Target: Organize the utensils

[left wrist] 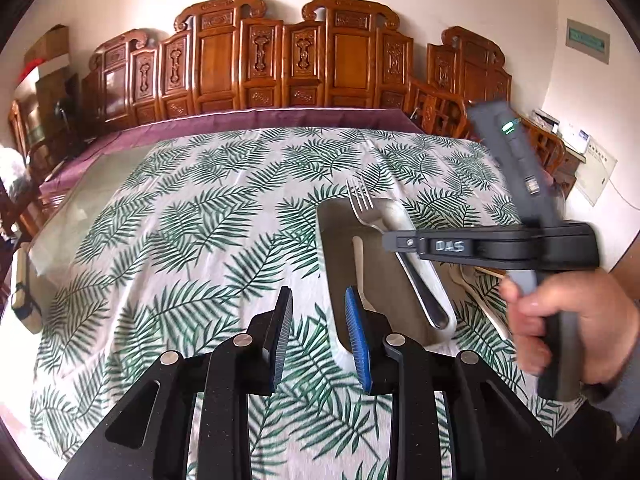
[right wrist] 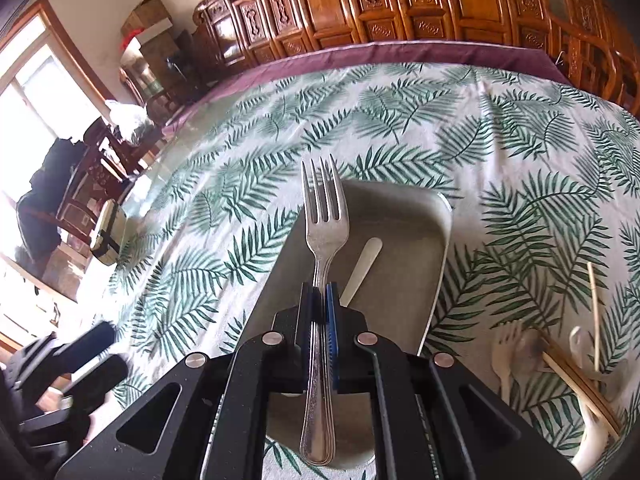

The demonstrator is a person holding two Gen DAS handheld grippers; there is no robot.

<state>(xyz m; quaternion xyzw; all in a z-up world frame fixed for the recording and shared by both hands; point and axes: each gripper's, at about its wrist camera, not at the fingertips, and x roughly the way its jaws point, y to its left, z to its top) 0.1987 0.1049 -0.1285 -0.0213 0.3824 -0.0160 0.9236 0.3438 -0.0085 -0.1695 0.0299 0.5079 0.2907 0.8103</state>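
Hovering lengthwise above the grey tray [right wrist: 400,216], the fork [right wrist: 325,216] is clamped mid-handle by the right gripper [right wrist: 320,304], while the left gripper [left wrist: 318,336] is seen parted and empty at lower centre.

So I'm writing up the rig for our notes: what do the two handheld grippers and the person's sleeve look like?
Both the left gripper and the right gripper have black angular linkage frames with silver round pivot pins and ridged blue pads. The right one's grey handle carries a green light and raised "DAS" lettering. The sleeve is grey.

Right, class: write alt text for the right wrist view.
A metal fork is clamped in the right tool, held over a grey tray that holds a white utensil, on a leaf-print tablecloth.
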